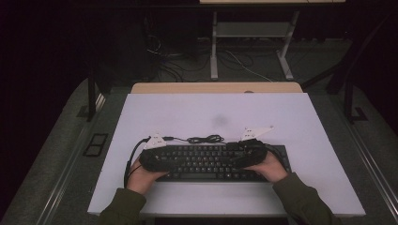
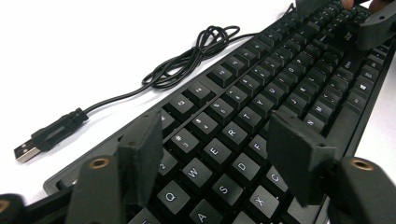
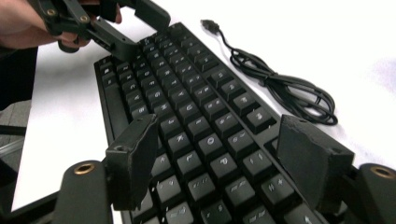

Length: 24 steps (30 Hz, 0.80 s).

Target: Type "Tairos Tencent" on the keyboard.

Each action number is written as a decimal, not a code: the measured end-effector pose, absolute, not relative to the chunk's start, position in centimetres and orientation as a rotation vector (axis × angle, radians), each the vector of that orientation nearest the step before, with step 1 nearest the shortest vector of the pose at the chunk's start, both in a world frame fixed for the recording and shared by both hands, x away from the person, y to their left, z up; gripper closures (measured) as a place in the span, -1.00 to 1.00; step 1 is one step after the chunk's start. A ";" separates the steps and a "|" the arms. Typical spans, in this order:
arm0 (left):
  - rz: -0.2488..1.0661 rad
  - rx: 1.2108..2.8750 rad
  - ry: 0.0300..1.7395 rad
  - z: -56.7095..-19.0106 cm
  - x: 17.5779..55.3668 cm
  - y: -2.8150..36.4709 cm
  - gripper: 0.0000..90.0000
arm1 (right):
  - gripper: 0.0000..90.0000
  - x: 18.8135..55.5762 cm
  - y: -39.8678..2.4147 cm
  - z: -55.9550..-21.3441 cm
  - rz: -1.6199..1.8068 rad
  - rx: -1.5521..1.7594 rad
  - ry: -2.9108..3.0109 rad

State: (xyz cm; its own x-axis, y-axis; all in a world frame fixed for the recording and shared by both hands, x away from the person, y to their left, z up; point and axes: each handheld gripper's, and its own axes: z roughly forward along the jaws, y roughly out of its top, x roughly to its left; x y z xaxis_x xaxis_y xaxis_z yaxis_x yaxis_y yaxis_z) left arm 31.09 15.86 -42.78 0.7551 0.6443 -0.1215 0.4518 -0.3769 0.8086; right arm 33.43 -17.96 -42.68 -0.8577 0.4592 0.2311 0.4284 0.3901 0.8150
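Note:
A black keyboard [image 1: 206,161] lies near the front of the white table top [image 1: 216,112]. Its black cable [image 1: 205,138] is coiled just behind it and ends in a USB plug [image 2: 28,149]. My left gripper [image 1: 164,161] hovers over the keyboard's left end, and in its own view the left gripper [image 2: 215,128] is open above the letter keys [image 2: 261,84] with nothing held. My right gripper [image 1: 234,157] is over the right half, and the right gripper view has this gripper [image 3: 219,128] open over the keys [image 3: 187,88]. That view also takes in the left gripper [image 3: 137,30] and the cable [image 3: 289,88].
A person's hands in green sleeves [image 1: 300,197] hold both grippers at the table's front edge. A wooden strip [image 1: 216,87] borders the table's far edge. Beyond it, desk legs [image 1: 214,47] and loose wires stand on a dark floor.

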 end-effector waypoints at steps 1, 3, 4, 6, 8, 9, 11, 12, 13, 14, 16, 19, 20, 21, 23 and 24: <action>0.266 2.036 0.824 -42.8 31.1 15.9 -0.13 | -0.38 33.5 -17.8 -42.7 1.510 0.828 2.588; 0.270 2.037 0.828 -42.8 31.1 15.9 -0.02 | -0.40 33.7 -17.6 -42.6 1.517 0.825 2.583; 0.273 2.040 0.828 -42.8 31.2 15.9 0.05 | -0.41 33.8 -17.4 -42.6 1.521 0.827 2.579; 0.269 2.040 0.837 -42.9 31.2 16.0 0.17 | -0.42 33.9 -17.2 -42.7 1.528 0.823 2.573; 0.268 2.042 0.837 -42.9 31.3 16.0 0.30 | -0.44 34.0 -16.9 -42.7 1.536 0.824 2.571; 0.271 2.043 0.838 -42.9 31.3 16.0 0.35 | -0.44 34.1 -16.8 -42.7 1.539 0.820 2.571; 0.264 2.045 0.838 -43.0 31.3 16.0 0.47 | -0.46 34.2 -16.6 -42.8 1.543 0.820 2.569; 0.265 2.049 0.837 -43.0 31.3 16.0 0.52 | -0.46 34.2 -16.5 -42.8 1.545 0.828 2.564; 0.264 2.052 0.833 -43.0 31.3 16.0 0.58 | -0.46 34.3 -16.4 -42.8 1.546 0.826 2.566; 0.260 2.056 0.830 -43.0 31.3 16.0 0.65 | -0.46 34.3 -16.3 -42.8 1.550 0.824 2.563; 0.254 2.058 0.826 -43.0 31.3 15.8 0.75 | -0.46 34.4 -16.2 -42.8 1.558 0.822 2.560; 0.250 2.065 0.815 -42.9 31.3 15.7 0.91 | -0.46 34.5 -15.9 -42.7 1.563 0.822 2.560; 0.245 2.065 0.813 -42.9 31.3 15.7 0.96 | -0.46 34.5 -15.8 -42.7 1.564 0.819 2.560; 0.240 2.067 0.812 -42.9 31.4 15.6 0.98 | -0.46 34.5 -15.7 -42.7 1.568 0.823 2.557; 0.238 2.071 0.814 -43.0 31.4 15.5 0.99 | -0.46 34.6 -15.5 -42.7 1.574 0.817 2.558; 0.234 2.073 0.815 -43.0 31.4 15.4 0.99 | -0.47 34.6 -15.4 -42.7 1.574 0.823 2.556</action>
State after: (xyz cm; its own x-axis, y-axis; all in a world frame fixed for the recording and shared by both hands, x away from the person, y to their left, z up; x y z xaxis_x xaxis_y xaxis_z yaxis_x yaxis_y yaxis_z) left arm 31.37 15.44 -42.98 0.7680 0.6273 -0.1290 0.4636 -0.4056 0.7878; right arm 34.62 -15.41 -42.69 -0.8598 0.4489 0.2433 0.4192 0.3487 0.8382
